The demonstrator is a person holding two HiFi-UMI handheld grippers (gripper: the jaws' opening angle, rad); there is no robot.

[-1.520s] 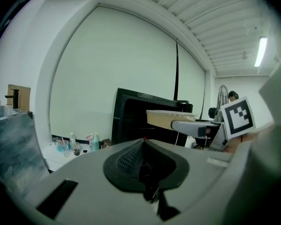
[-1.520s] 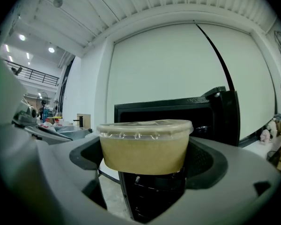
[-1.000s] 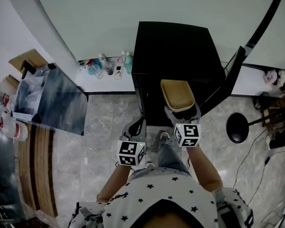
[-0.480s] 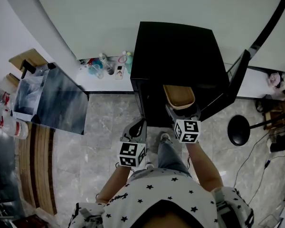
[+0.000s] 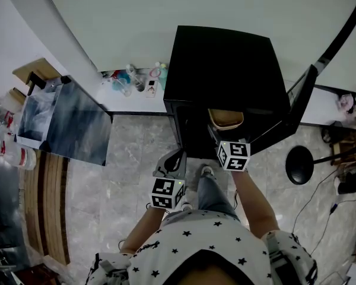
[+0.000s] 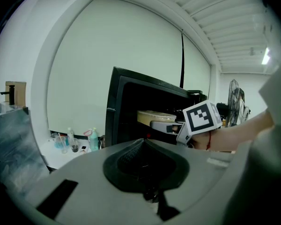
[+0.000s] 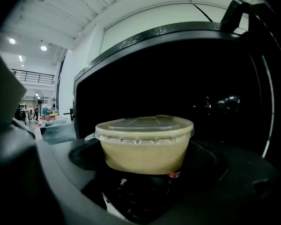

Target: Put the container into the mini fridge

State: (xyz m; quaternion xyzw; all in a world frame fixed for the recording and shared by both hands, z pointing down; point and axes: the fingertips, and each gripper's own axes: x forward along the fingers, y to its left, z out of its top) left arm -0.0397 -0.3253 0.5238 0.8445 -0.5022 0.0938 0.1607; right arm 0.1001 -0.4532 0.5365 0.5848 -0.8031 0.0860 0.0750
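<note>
Right tongs (image 5: pixel 226 134) pinch the container (image 5: pixel 225 119) from low down. In the right gripper view the tan tub w/ clear lid (image 7: pixel 145 142) sits just above the right tongs (image 7: pixel 145 184), gripped near its base. It's at the mouth of the mini fridge (image 5: pixel 225 64), partly inside the dark cavity, not set down yet as far as I can judge. Fridge door (image 5: pixel 298 103) is swung open to the person's right. Left tongs (image 5: pixel 172 162) hang back by the person's knee, pressed together w/ nothing btw them. The left gripper view shows their dark pads (image 6: pixel 144 159) met & empty.

Step in hand: carry the tub deeper & lower it onto a shelf.

Risks from here:
- The grip is low & the tub is wide, so a tilt of the wrist could tip it fwd or slop the contents against the lid. Can't tell how firmly the lid is snapped on.
- The interior is v. dark and no shelf edge is visible. Letting go too early, w/o support under the base, drops it.
- The tub's rim could clip the fridge's top frame or side wall if it goes in off-centre.
- The door could swing back onto the right arm, since the left tongs aren't holding it.
</note>
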